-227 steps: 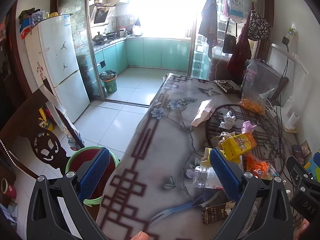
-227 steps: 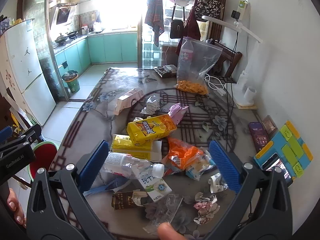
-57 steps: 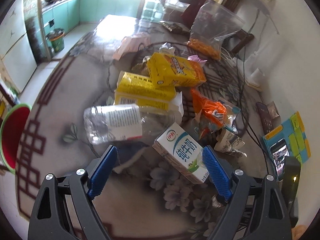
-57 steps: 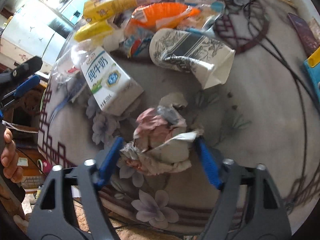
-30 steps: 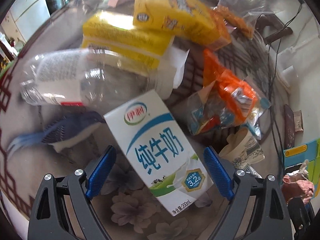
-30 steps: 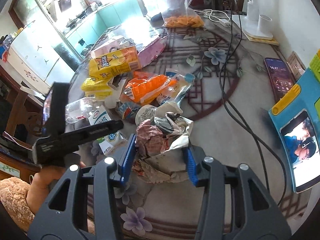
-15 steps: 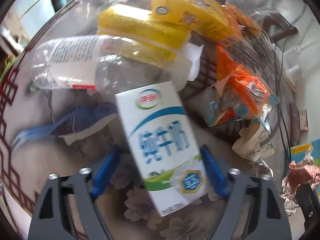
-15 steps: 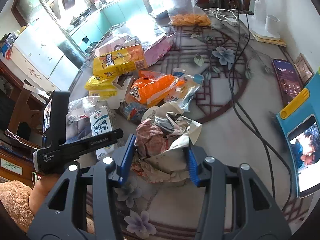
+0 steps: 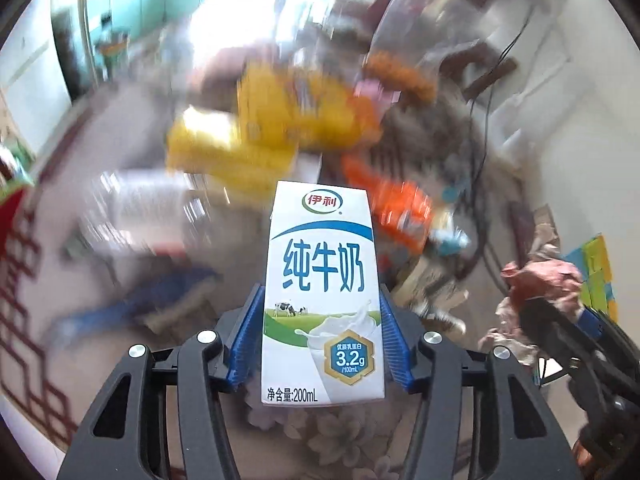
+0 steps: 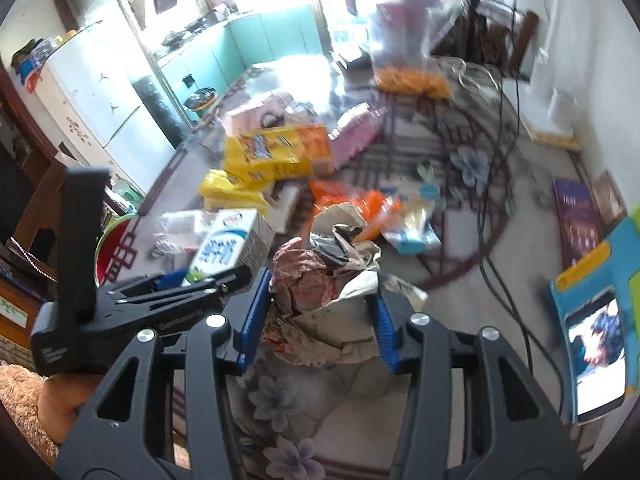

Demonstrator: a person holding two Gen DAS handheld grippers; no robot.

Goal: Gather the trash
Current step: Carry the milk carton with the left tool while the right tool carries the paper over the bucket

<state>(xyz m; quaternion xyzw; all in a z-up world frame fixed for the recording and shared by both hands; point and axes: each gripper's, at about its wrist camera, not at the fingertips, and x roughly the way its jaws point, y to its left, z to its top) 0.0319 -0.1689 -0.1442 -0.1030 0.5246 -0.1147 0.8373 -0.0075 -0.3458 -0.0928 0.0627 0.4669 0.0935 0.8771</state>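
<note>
The left tongs point(image 9: 322, 340), whose jaws have just been closing, clamp a white milk carton point(image 9: 322, 292) upright above the counter point(image 9: 60, 264). Just beside them, the right tongs point(image 10: 316, 316) grip a crumpled paper wad point(image 10: 328, 288) over the littered counter; yellow snack boxes point(image 10: 276, 152) lie beyond.

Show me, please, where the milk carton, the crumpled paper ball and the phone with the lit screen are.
milk carton point(image 9: 322, 280): left wrist view, on its printed front face.
crumpled paper ball point(image 10: 320, 280): right wrist view, on its reddish middle.
phone point(image 10: 598, 350): right wrist view, on its lit screen.
</note>
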